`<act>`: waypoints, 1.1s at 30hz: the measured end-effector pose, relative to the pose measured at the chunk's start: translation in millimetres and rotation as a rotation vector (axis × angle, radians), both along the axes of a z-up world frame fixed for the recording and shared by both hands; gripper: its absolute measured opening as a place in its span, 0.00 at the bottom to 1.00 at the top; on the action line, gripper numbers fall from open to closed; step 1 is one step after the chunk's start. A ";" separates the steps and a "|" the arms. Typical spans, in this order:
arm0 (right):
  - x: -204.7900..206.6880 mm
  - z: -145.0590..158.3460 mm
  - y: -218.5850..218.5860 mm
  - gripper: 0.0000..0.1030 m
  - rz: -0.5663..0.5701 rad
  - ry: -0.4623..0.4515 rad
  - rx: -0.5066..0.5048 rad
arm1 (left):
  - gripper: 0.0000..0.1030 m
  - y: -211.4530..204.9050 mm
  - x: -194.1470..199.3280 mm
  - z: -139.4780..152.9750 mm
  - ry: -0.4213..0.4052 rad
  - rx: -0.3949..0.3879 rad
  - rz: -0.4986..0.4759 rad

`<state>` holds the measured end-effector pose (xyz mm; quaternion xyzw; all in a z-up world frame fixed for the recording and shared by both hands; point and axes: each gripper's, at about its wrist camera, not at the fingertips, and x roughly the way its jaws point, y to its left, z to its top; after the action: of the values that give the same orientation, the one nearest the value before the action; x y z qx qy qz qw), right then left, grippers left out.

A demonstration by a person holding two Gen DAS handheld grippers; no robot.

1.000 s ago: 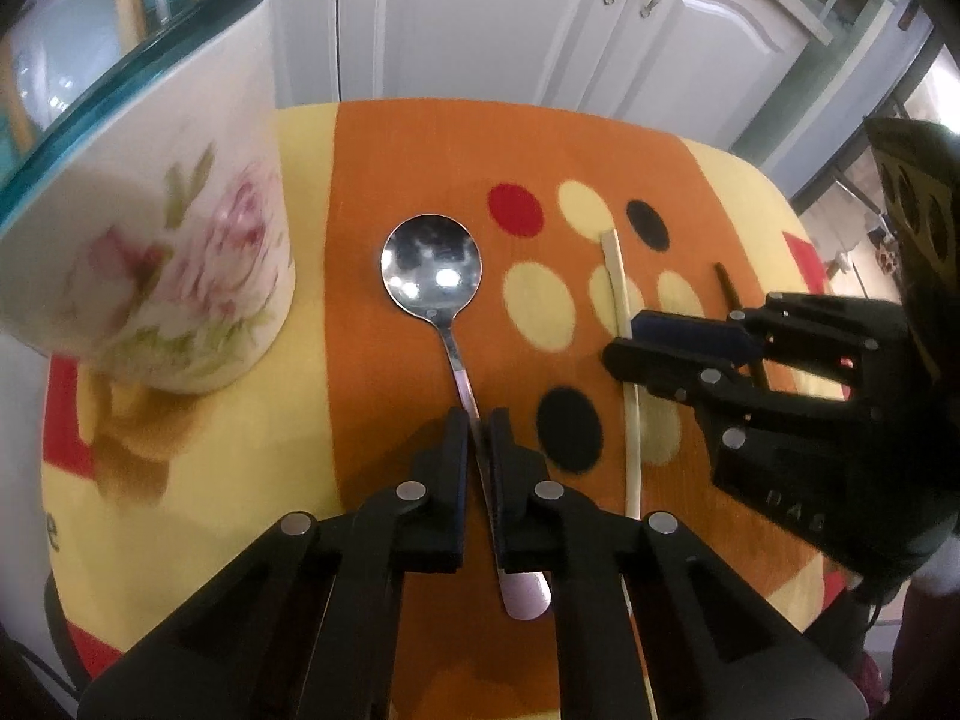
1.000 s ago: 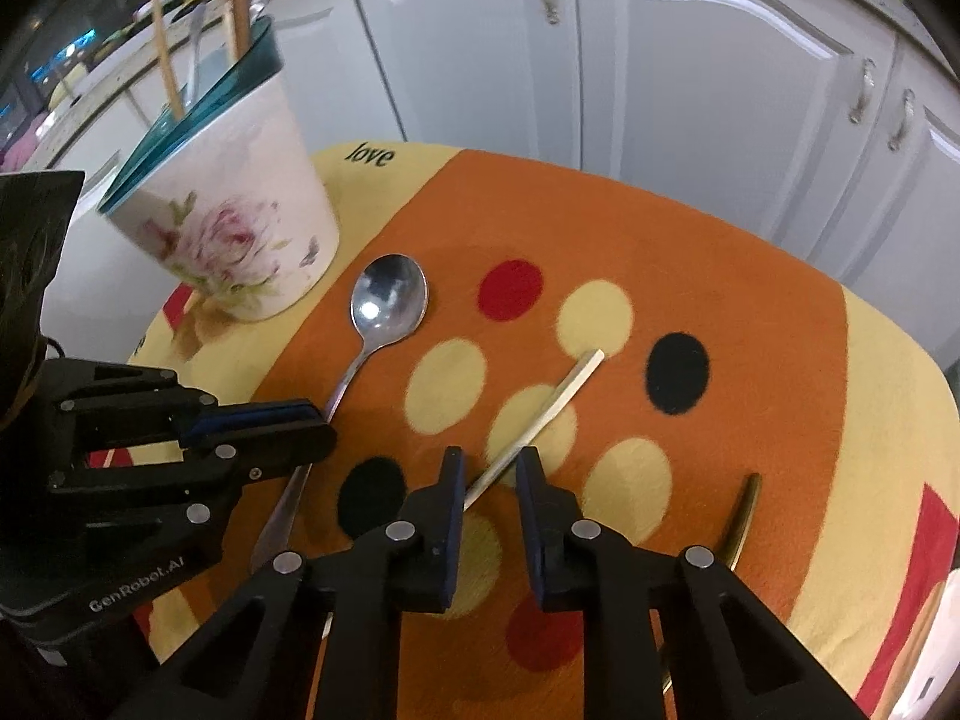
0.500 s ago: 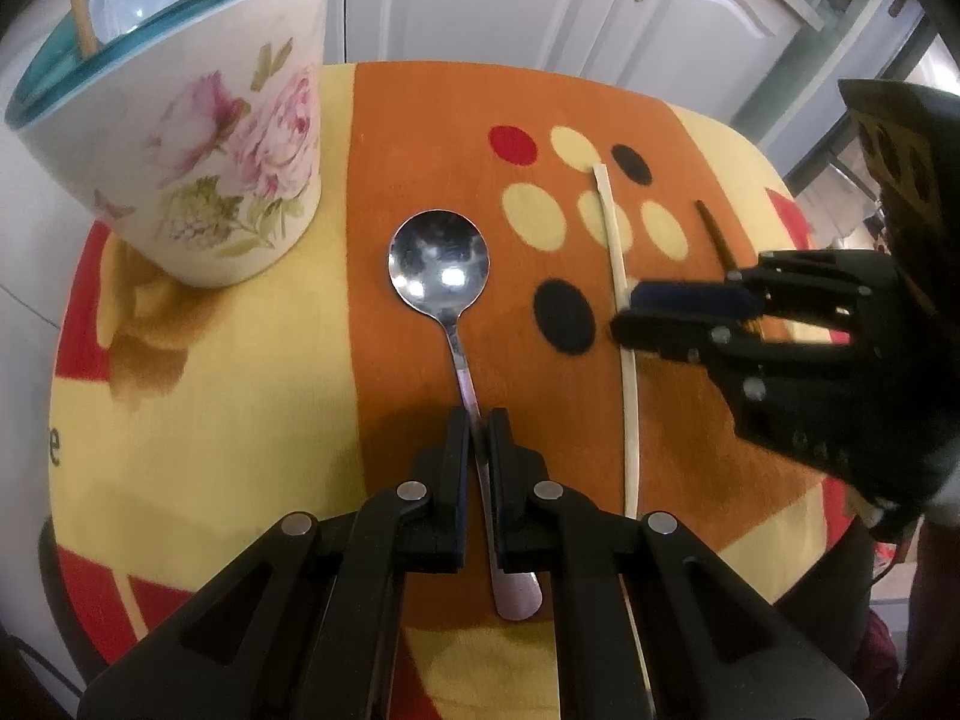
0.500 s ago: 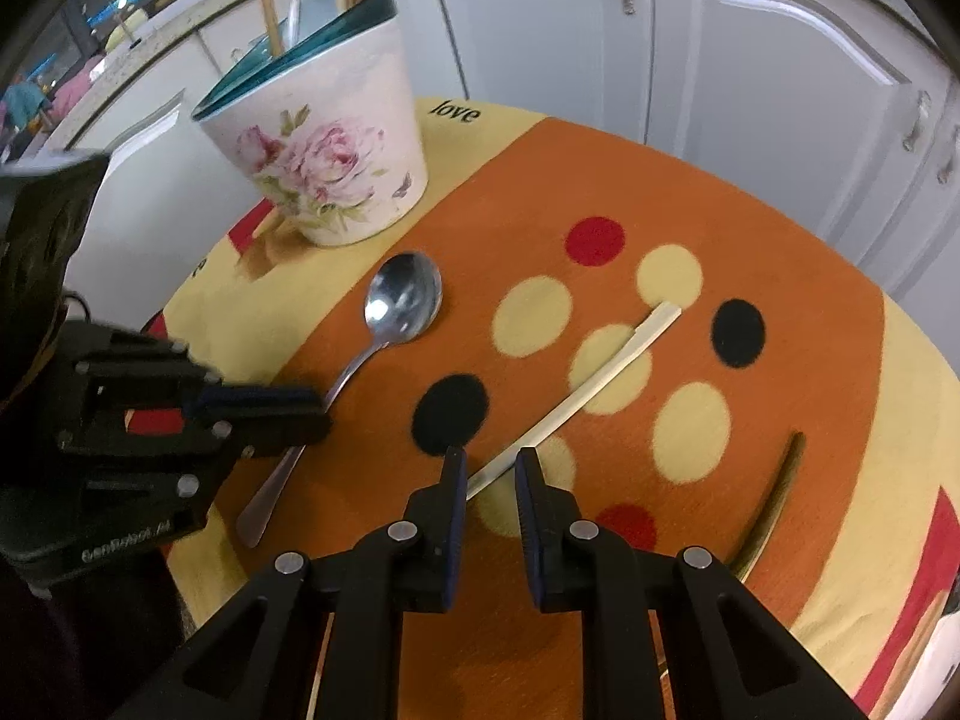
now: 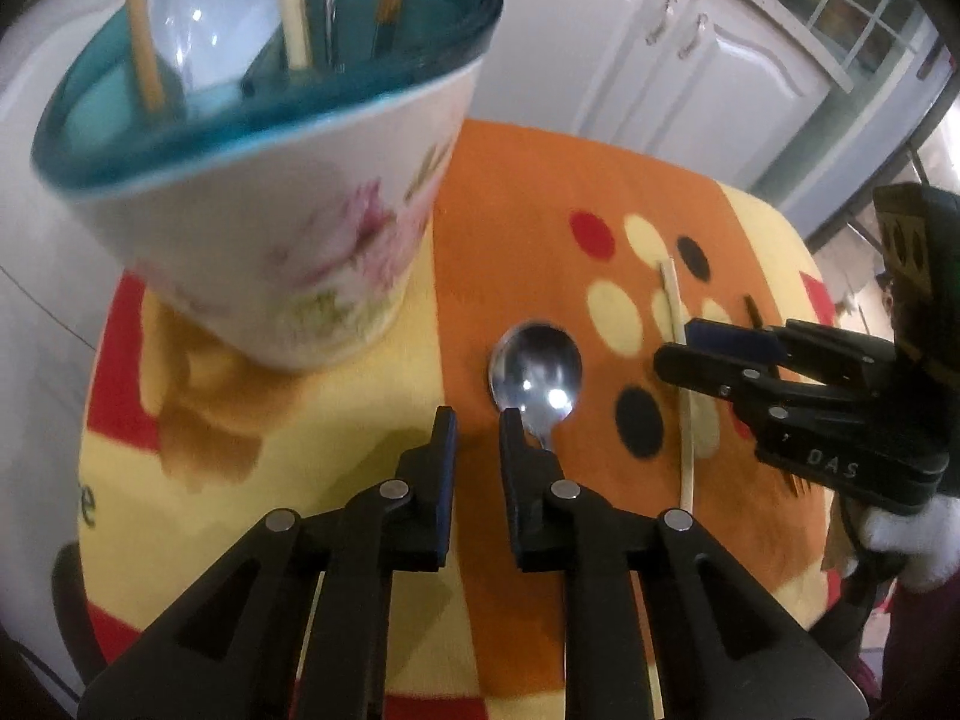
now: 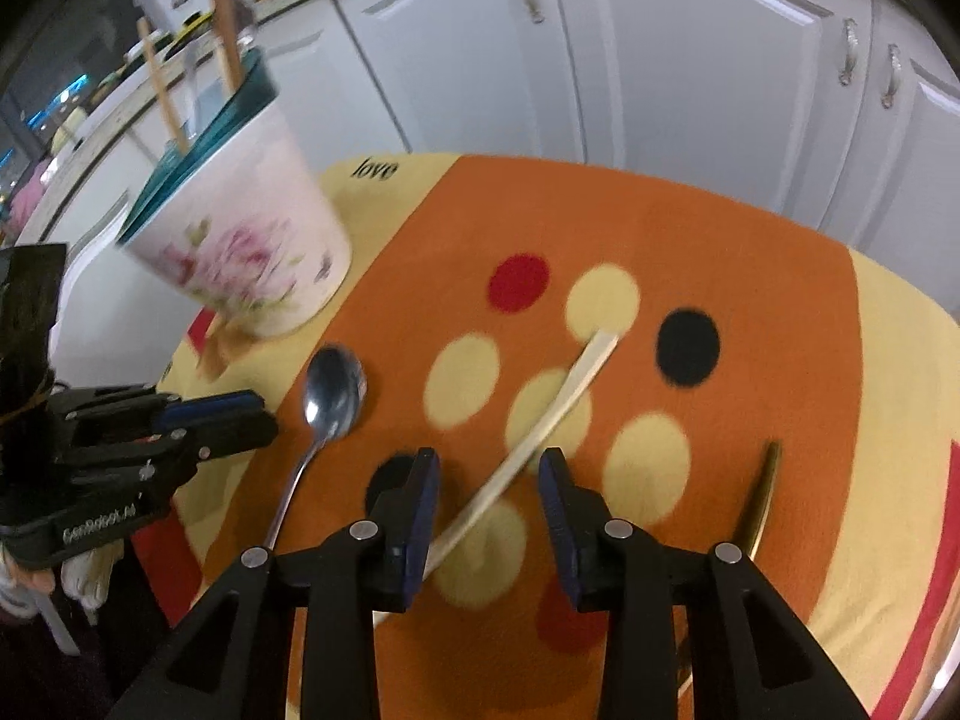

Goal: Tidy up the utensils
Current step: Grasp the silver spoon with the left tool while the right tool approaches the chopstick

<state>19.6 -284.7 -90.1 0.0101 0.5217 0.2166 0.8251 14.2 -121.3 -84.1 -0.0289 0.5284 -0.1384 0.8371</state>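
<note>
Now both tongs have just spread: left gripper (image 5: 475, 427) empty beside spoon (image 5: 536, 373), right gripper (image 6: 487, 469) straddling chopstick (image 6: 561, 399), unpinched; holder cup (image 6: 249, 255) beyond the spoon awaits them.

The spoon (image 5: 536, 375) just ahead of the left tool's tips is polished, mirror-bright metal. Between the right tool's tips lies a pale, matt wooden chopstick (image 6: 543, 427). The cloth (image 6: 750, 276) beneath looks soft and fuzzy; the flowered cup (image 5: 282, 222) beyond is glossy ceramic.
</note>
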 end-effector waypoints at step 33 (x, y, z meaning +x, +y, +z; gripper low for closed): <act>-1.0 -0.7 47.4 0.17 0.237 0.003 -0.056 | 0.05 11.3 -7.3 -4.7 0.006 -0.057 -0.008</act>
<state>18.6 -237.3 -90.8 -0.0743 0.5261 0.2982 0.7929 6.9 -110.0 -88.8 -0.0508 0.5268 -0.1567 0.8339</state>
